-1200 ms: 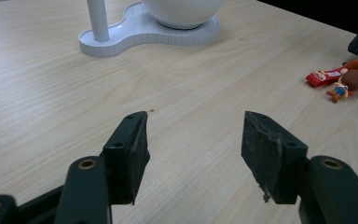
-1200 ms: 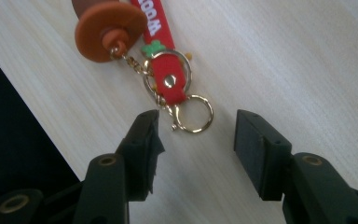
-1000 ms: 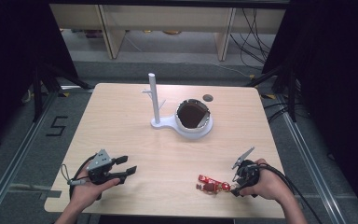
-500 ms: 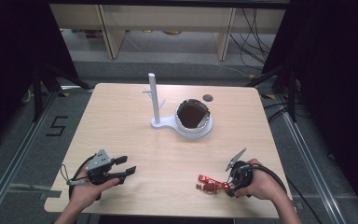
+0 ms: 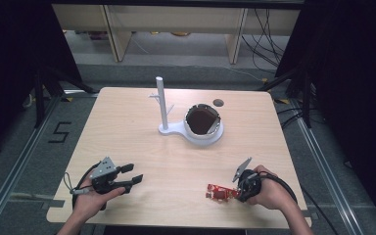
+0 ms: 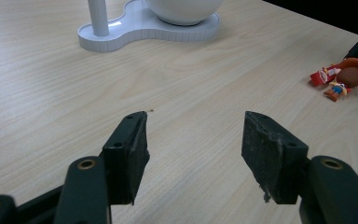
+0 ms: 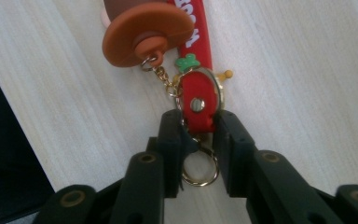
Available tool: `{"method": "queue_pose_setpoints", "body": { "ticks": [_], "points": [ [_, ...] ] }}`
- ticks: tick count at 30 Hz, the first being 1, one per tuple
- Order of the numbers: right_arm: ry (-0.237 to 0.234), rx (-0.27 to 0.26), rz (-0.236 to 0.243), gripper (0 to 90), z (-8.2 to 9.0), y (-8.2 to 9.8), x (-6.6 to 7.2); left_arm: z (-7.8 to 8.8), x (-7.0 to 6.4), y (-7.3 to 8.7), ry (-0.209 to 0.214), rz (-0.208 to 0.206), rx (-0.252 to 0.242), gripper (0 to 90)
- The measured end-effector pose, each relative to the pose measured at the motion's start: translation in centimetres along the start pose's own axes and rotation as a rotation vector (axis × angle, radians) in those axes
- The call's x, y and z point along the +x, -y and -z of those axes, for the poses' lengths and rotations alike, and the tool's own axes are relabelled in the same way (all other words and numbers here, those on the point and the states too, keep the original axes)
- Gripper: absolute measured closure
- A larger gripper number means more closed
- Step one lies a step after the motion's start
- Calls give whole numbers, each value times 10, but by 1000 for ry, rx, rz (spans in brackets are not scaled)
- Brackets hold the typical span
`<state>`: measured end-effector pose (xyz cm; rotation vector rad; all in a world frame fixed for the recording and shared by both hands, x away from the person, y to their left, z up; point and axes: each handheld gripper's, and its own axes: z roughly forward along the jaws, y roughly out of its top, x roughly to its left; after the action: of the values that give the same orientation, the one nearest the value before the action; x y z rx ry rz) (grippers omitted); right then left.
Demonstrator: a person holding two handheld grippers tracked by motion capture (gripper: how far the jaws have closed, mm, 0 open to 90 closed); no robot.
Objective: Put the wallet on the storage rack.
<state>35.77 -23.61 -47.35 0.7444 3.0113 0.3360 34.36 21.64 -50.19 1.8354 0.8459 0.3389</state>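
A keychain (image 5: 219, 192) lies near the table's front right: a red strap, a brown-hatted figure (image 7: 147, 32) and a gold ring (image 7: 199, 170). My right gripper (image 7: 196, 126) has just been closing, and its pads now pinch the strap's red tab (image 7: 198, 100) from both sides. In the high view the right gripper (image 5: 234, 192) points left at the keychain. My left gripper (image 5: 132, 176) rests at the front left, held in a hand. In its own view the left gripper (image 6: 193, 135) stands open over bare wood, with the keychain (image 6: 340, 79) far to its right.
A white stand (image 5: 162, 105) with an upright pole shares its base with a white bowl (image 5: 203, 122) at the table's middle back. A dark round hole (image 5: 218, 103) sits behind the bowl. The table's front edge runs close under both hands.
The right hand shifted slightly left toward the keychain, and its jaws closed on the red tab. The left gripper has not moved.
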Motion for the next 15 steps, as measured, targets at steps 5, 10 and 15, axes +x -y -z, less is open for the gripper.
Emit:
{"method": "queue_pose_setpoints", "body": {
  "ticks": [5, 10, 15],
  "points": [
    [-42, -35, -1, 841, 11, 0, -3, -1, 0, 0, 7, 3, -4, 400],
    [-54, -78, -32, 843, 22, -2, -7, 1, -3, -3, 4, -7, -8, 400],
    [-45, -166, -62, 843, 45, -9, -7, 2, -7, -10, 29, -29, -23, 400]
  ]
}}
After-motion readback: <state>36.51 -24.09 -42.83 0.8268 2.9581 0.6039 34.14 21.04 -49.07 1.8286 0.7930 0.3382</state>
